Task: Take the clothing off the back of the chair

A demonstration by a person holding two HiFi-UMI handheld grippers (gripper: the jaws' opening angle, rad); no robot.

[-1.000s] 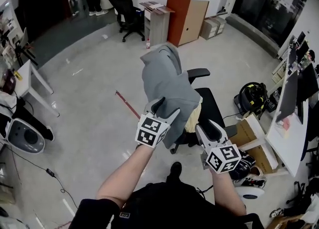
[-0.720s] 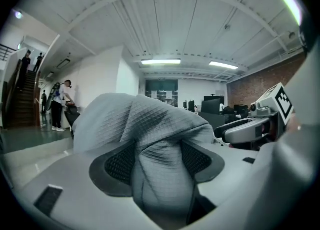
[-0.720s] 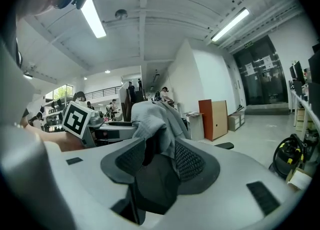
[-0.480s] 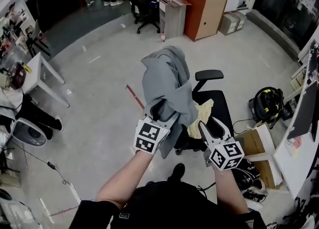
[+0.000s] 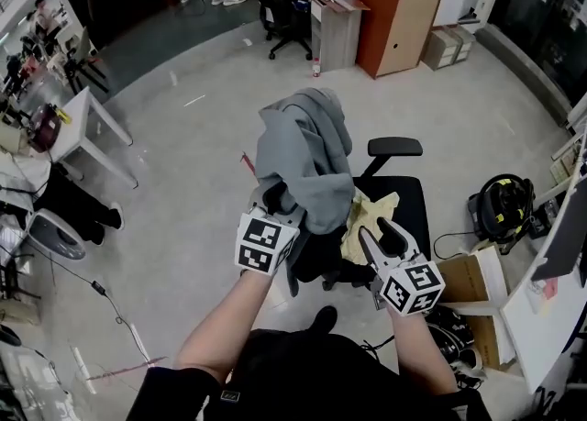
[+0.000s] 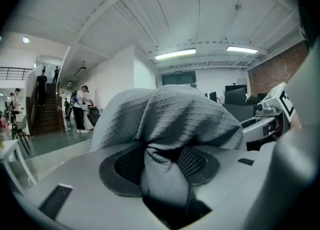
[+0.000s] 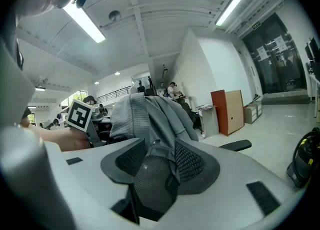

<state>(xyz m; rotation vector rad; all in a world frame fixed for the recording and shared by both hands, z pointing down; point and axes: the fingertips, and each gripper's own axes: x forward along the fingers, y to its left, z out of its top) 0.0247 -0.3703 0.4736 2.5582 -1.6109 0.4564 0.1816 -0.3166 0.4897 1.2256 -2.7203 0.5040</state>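
Note:
A grey garment [image 5: 307, 158] hangs over the back of a black office chair [image 5: 404, 199]. My left gripper [image 5: 277, 199] is at the garment's lower left edge. In the left gripper view its jaws have just been closing, and a fold of the grey garment [image 6: 170, 113] is pinched between the pads of my left gripper [image 6: 161, 158]. My right gripper [image 5: 376, 231] is at the chair's right side. In the right gripper view my right gripper [image 7: 159, 161] is open around the mesh chair back [image 7: 150, 179] and an edge of the garment [image 7: 145, 113].
A yellow cloth [image 5: 367, 222] lies on the chair seat. An armrest [image 5: 394, 146] sticks out on the far side. A cardboard box [image 5: 468, 282] and a black and yellow bag [image 5: 504, 208] sit to the right. A white table [image 5: 87, 126] stands at the left, with cabinets [image 5: 394, 20] behind.
Both grippers have moved forward to the chair. The left jaws have closed onto a fold of the grey garment. The right gripper has come up against the chair back.

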